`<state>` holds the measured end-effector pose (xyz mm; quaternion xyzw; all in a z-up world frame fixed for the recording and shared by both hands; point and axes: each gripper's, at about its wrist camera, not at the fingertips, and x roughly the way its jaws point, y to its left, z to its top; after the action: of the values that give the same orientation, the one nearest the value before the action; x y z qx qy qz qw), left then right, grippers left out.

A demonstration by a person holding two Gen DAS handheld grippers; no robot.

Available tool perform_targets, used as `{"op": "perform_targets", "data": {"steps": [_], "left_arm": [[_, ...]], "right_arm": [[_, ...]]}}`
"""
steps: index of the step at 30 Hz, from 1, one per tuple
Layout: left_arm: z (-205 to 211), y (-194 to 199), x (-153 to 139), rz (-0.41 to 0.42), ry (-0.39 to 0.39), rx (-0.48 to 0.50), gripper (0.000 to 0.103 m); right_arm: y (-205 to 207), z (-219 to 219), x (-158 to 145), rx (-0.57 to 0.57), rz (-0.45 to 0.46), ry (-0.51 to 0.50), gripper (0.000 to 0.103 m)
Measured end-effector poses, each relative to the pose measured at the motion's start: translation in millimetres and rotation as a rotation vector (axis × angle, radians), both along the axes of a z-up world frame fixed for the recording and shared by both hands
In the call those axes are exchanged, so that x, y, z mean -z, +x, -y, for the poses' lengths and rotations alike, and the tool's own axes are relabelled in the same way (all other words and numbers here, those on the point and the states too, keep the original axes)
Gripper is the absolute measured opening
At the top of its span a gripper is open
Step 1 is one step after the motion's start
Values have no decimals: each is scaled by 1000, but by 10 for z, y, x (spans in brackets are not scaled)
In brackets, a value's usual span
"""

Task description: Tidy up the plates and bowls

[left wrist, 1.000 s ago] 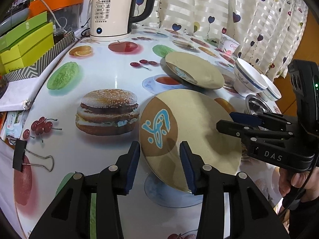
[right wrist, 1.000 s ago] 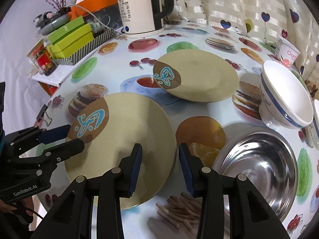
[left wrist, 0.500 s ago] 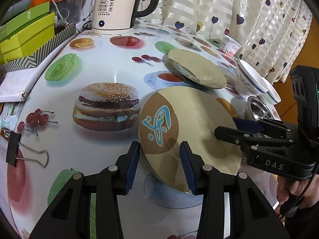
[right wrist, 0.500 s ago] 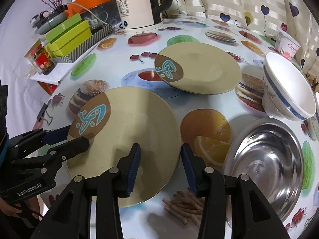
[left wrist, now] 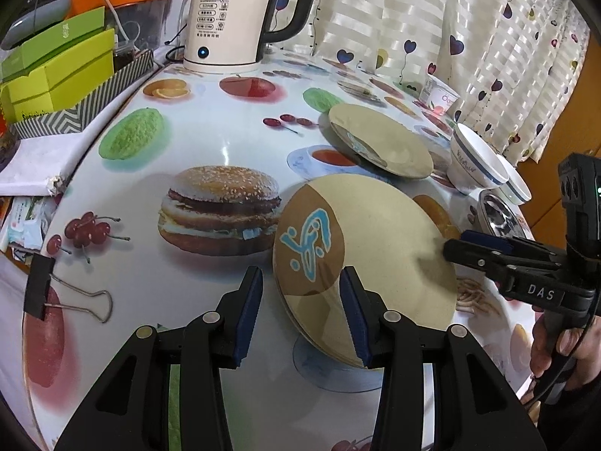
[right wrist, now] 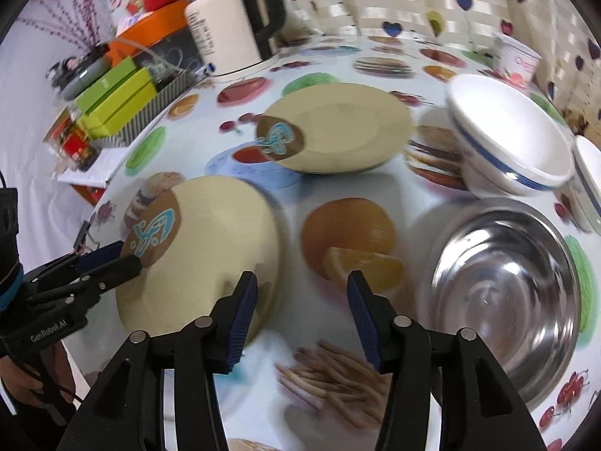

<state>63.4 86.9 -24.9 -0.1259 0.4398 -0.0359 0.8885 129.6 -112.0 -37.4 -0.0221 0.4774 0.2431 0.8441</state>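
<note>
A tan plate with a blue mark [left wrist: 375, 248] is held tilted above the table; it also shows in the right wrist view [right wrist: 203, 248]. My left gripper [left wrist: 300, 300] has its fingers on either side of the plate's near rim. My right gripper [right wrist: 302, 312] is open and empty, just right of the plate's edge. A second tan plate [right wrist: 338, 135] lies flat further back. White bowls with blue stripes [right wrist: 511, 139] and a steel bowl [right wrist: 503, 293] stand at the right.
A white kettle [left wrist: 229, 18] stands at the back. Green boxes [left wrist: 56, 71] sit in a striped box at the left edge. A binder clip [left wrist: 41, 293] lies near the front left. A yoghurt cup [left wrist: 439, 97] stands by the curtain.
The plate has tilted up further in my left gripper. My right gripper has opened wider and moved off the plate's edge to the right.
</note>
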Motion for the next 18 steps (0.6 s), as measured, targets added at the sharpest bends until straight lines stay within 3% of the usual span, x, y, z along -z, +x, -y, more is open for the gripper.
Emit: {"op": "perform_targets", "data": {"steps": [10, 18], "left_arm": [[-98, 28, -194, 55, -15, -8, 44], [-74, 181, -354, 96, -5, 11, 44]], "right_arm": [[-65, 282, -76, 47, -13, 53, 52], [-88, 301, -370, 59, 68, 147, 52]]}}
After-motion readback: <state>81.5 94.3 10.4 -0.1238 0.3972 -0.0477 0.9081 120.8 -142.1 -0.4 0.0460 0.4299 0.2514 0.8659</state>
